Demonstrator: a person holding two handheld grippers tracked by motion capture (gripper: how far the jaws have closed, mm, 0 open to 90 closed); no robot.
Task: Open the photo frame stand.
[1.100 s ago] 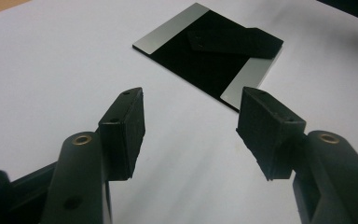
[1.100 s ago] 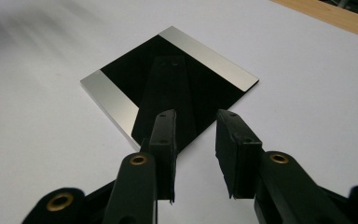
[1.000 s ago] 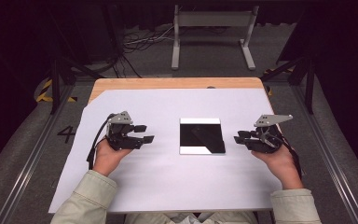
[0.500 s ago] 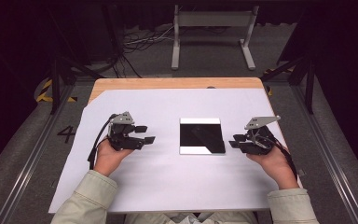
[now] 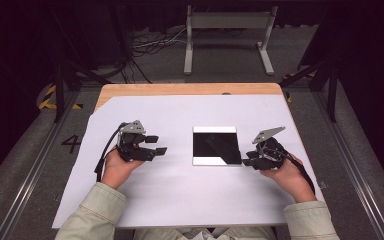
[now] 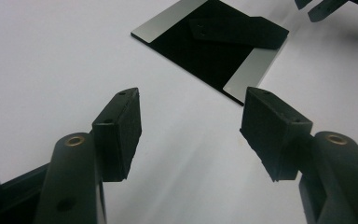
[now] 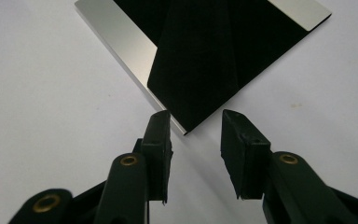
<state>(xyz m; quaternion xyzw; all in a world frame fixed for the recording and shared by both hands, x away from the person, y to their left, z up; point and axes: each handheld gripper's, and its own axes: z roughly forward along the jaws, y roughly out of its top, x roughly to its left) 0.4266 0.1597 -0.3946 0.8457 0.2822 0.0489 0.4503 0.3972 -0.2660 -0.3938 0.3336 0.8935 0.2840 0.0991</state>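
A flat square plate (image 5: 215, 146), glossy black with silvery strips along two edges, lies flat in the middle of the white table cover (image 5: 180, 200). My right gripper (image 5: 246, 160) sits low at its near right corner. In the right gripper view that corner of the plate (image 7: 205, 56) pokes between the fingertips of the gripper (image 7: 193, 140); the pads do not touch it, and the jaws have just been opening. My left gripper (image 5: 159, 144) rests left of the plate, a hand's width off. Its jaws (image 6: 191, 126) have just been opening wider, with bare cover between them and the plate (image 6: 214, 42) beyond.
The table's wooden far edge (image 5: 180, 89) shows beyond the white cover. A metal stand (image 5: 227, 30) and cables lie on the floor behind. Dark rails run along both sides of the table.
The right gripper has moved left and down to the plate's near right corner. The left hand has stayed where it was.
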